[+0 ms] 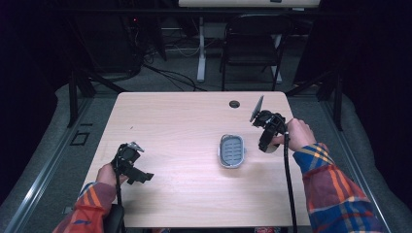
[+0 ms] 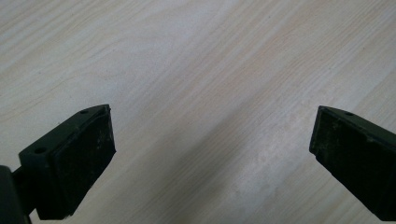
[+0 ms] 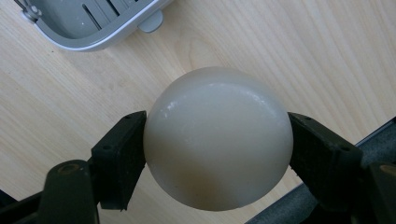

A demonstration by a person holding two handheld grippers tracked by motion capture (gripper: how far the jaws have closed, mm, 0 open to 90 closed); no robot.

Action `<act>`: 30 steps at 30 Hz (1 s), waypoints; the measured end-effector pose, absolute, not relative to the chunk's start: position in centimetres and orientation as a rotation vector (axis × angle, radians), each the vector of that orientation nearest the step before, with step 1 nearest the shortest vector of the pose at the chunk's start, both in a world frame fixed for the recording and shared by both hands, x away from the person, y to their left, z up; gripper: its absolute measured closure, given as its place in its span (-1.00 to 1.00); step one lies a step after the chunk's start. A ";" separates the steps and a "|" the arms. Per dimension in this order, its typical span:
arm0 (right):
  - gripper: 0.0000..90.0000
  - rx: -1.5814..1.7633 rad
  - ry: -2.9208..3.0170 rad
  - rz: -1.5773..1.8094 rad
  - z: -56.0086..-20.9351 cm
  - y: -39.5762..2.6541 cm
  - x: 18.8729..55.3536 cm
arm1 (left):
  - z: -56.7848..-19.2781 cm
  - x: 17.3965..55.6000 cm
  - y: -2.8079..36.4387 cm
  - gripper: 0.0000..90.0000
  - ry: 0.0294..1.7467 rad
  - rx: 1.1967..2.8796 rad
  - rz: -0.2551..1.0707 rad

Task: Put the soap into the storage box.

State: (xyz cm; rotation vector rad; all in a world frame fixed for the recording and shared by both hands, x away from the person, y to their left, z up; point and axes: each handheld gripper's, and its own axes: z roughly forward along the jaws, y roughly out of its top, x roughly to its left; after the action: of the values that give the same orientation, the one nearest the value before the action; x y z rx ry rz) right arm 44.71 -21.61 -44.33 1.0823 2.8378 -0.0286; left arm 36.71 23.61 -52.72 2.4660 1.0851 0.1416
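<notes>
A: What was the right claw (image 3: pixel 217 154) doing?

B: It was clamped on a smooth cream-white ball (image 3: pixel 218 138). In the right gripper view the two black jaws pressed against the ball's opposite sides, and the ball bulged well past them above and below.

A: And where was that over the desk (image 1: pixel 184 126)?

B: Toward its right edge. In the high view the right claw (image 1: pixel 268 144) pointed down at the wood, held by the person's right hand (image 1: pixel 297 134), just to the right of a grey soap dish (image 1: pixel 231 150). Whether the ball touched the desk could not be told.

A: Was the dish near the ball?

B: Near, but apart. In the right gripper view a corner of the soap dish (image 3: pixel 95 23) lay past the ball, with bare wood between them. Its slotted floor looked empty in the part that showed.

A: The left claw (image 2: pixel 212 154)?

B: Its jaws stood wide apart with nothing between them, over plain wood. In the high view the left claw (image 1: pixel 141 175) sat near the desk's front left corner, well away from the dish.
</notes>
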 end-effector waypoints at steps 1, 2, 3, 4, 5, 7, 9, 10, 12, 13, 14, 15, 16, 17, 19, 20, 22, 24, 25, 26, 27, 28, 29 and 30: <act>-0.47 1.072 2.843 -0.036 -44.2 -21.5 44.8 | -52.8 36.7 23.6 -1.00 1.085 2.465 0.140; -0.47 1.067 2.845 -0.042 -44.2 -21.3 44.9 | -52.8 36.8 23.6 -1.00 1.084 2.466 0.140; -0.47 1.066 2.843 -0.043 -44.1 -21.1 45.0 | -52.8 36.8 23.6 -1.00 1.082 2.468 0.139; -0.47 1.057 2.846 -0.050 -44.1 -21.0 45.0 | -52.8 36.8 23.5 -1.00 1.080 2.469 0.136; -0.47 1.058 2.848 -0.059 -44.0 -20.7 45.1 | -52.8 36.8 23.6 -1.00 1.078 2.470 0.136; -0.47 1.053 2.847 -0.060 -44.0 -20.5 45.1 | -52.7 36.8 23.6 -1.00 1.078 2.472 0.136; -0.47 1.037 2.847 -0.063 -43.8 -20.2 45.2 | -52.7 36.8 23.5 -1.00 1.077 2.473 0.134; -0.47 1.038 2.846 -0.059 -43.8 -20.1 45.2 | -52.8 36.8 23.5 -1.00 1.077 2.473 0.132; -0.47 1.029 2.845 -0.052 -43.6 -20.0 45.2 | -52.9 36.8 23.5 -1.00 1.079 2.479 0.134; -0.47 1.028 2.848 -0.058 -43.5 -19.9 45.2 | -52.9 36.8 23.5 -1.00 1.076 2.484 0.129; -0.47 1.024 2.844 -0.051 -43.5 -19.8 45.2 | -52.8 36.7 23.4 -1.00 1.075 2.485 0.129; -0.47 1.022 2.843 -0.051 -43.5 -19.7 45.2 | -52.8 36.7 23.4 -1.00 1.072 2.486 0.132; -0.47 1.016 2.847 -0.061 -43.4 -19.6 45.2 | -52.8 36.7 23.4 -1.00 1.070 2.487 0.131; -0.47 1.015 2.846 -0.052 -43.4 -19.4 45.2 | -52.8 36.7 23.4 -1.00 1.073 2.487 0.130; -0.47 1.007 2.848 -0.058 -43.2 -19.2 45.2 | -52.8 36.7 23.5 -1.00 1.073 2.483 0.129; -0.47 1.002 2.846 -0.054 -43.2 -19.1 45.2 | -52.8 36.7 23.5 -1.00 1.075 2.483 0.129; -0.47 0.997 2.848 -0.054 -43.1 -18.8 45.3 | -52.9 36.7 23.5 -1.00 1.072 2.483 0.129; -0.47 0.989 2.849 -0.059 -43.0 -18.5 45.3 | -52.9 36.7 23.4 -1.00 1.071 2.485 0.130; -0.47 0.978 2.849 -0.067 -43.0 -18.3 45.3 | -52.8 36.7 23.4 -1.00 1.072 2.483 0.130; -0.47 0.978 2.848 -0.064 -43.0 -18.1 45.3 | -52.8 36.7 23.4 -1.00 1.068 2.484 0.128; -0.47 0.969 2.848 -0.066 -42.9 -17.9 45.3 | -52.8 36.7 23.4 -1.00 1.068 2.484 0.128; -0.47 0.964 2.852 -0.067 -42.9 -17.7 45.4 | -52.8 36.7 23.4 -1.00 1.069 2.486 0.127; -0.47 0.955 2.854 -0.065 -42.8 -17.4 45.4 | -52.8 36.7 23.4 -1.00 1.070 2.487 0.128; -0.47 0.948 2.854 -0.055 -42.8 -17.2 45.4 | -52.8 36.7 23.4 -1.00 1.071 2.486 0.125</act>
State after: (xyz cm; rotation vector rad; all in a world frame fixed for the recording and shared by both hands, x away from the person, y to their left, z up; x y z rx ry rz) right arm 45.35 -17.18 -42.78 0.9481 2.8541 -0.0551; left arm 36.71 23.38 -52.82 2.4862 1.0711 0.1253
